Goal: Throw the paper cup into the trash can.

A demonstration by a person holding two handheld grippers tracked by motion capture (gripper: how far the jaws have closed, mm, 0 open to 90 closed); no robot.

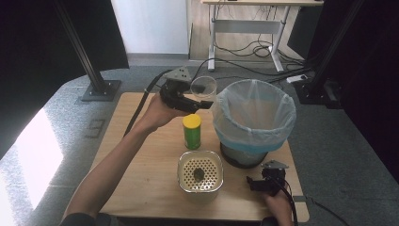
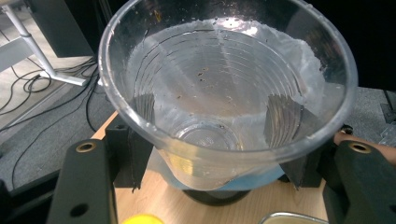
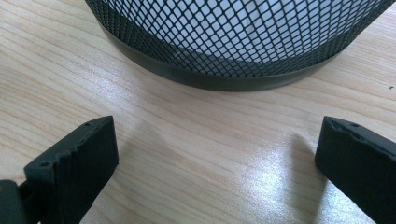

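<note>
**Clear cup up in the air beside the bin**

The left tongs (image 1: 205,104) are clamped on a clear plastic cup (image 1: 203,88) — one black jaw pressing on each side of its wall, plain to see through the plastic in the left gripper view, where the cup (image 2: 224,93) has its open mouth turned toward the camera. Dark specks and a wet film cling to the inside. From the high view the cup is off the table (image 1: 141,179), held up and tipped on its side, just beside the near-left rim of the mesh waste bin (image 1: 244,157) with its pale plastic liner (image 1: 254,113).

Down on the table below the cup stands a green can with a yellow lid (image 1: 192,131), upright, and nearer the person a cream-coloured container with a perforated insert (image 1: 200,175) — a small dark lump sits in the middle of that insert.

Over on the other side, the right tongs (image 1: 252,183) rest low at the table's near-right corner, jaws spread wide with nothing between them. In the right gripper view they (image 3: 215,158) face the black mesh base of the bin (image 3: 233,42), close to it but apart, bare wood between.
</note>
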